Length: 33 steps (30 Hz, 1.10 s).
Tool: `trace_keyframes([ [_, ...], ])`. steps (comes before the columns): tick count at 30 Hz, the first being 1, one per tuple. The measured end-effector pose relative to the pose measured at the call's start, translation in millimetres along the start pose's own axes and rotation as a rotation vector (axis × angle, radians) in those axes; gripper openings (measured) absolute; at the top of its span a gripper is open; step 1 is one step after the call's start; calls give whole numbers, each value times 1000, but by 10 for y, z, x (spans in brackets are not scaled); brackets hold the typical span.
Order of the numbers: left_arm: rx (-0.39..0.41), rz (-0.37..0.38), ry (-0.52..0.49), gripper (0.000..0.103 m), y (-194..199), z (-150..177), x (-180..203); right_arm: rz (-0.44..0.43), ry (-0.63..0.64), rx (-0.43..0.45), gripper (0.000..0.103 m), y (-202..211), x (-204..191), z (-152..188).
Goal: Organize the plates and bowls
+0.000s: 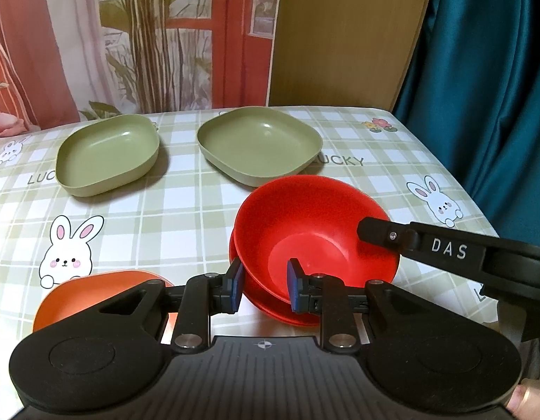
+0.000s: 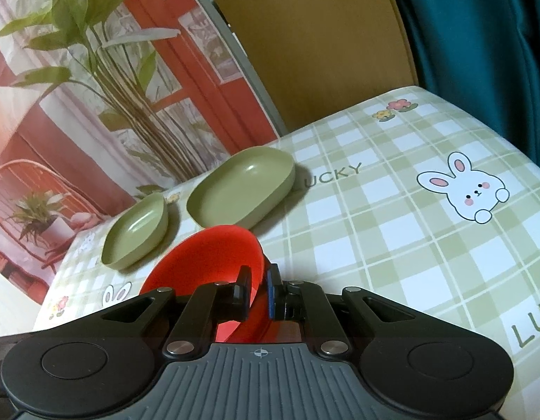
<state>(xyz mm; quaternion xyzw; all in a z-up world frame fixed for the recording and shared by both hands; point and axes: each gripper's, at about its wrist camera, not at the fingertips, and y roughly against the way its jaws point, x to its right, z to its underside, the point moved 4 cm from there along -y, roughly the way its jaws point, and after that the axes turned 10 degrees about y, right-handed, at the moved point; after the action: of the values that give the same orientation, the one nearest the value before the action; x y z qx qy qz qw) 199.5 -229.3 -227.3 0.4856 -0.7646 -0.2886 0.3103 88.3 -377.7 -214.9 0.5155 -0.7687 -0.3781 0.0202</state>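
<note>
Desk [image 1: 186, 217]: covered with a green-and-white checked cloth [image 2: 375, 231] printed with rabbits, flowers and the word LUCKY.

Green dishes: two, shallow and squarish with rounded corners, stood side by side toward the far edge of the desk, apart from each other. Left green dish [image 1: 107, 155]; right green dish [image 1: 259, 143], its near corner just behind the red bowls.

Red bowls: two, one nested in the other, at the near right of the desk. Upper red bowl [image 1: 305, 234] sat tilted in the lower red bowl [image 1: 266, 306], of which only the rim showed beneath.

Orange dish [image 1: 84, 295]: at the near left, partly hidden by the gripper body.

Left gripper [image 1: 264, 288]: fingers part-spread, straddling the near rims of the stacked red bowls, one blue pad [image 1: 293, 288] inside the upper bowl and the other outside. Whether the pads pressed the rim could not be told.

Right gripper [image 2: 259, 292]: clamped on the rim of the upper red bowl, one finger inside, one outside; seen from the left view reaching in from the right.

Backdrop: printed scene [image 1: 147, 35] with plant and red window frame; brown panel [image 1: 340, 35]; teal curtain [image 1: 487, 70].
</note>
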Motion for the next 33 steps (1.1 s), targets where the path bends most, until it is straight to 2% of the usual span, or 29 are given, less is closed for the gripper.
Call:
trace_keyframes([
  [7,8,0,11,29,10,-11,-9,30,29,1,11,6,-1,0],
  [17,50,5,34,45,90,-63,-55,49,54,38,15,74,-36,-39],
  [26,99,14,64,46,204,-149,-138,63,72,130,19,227,-45,-136],
  [33,175,-2,78,47,361,-319,-255,79,149,195,25,311,-126,-257],
])
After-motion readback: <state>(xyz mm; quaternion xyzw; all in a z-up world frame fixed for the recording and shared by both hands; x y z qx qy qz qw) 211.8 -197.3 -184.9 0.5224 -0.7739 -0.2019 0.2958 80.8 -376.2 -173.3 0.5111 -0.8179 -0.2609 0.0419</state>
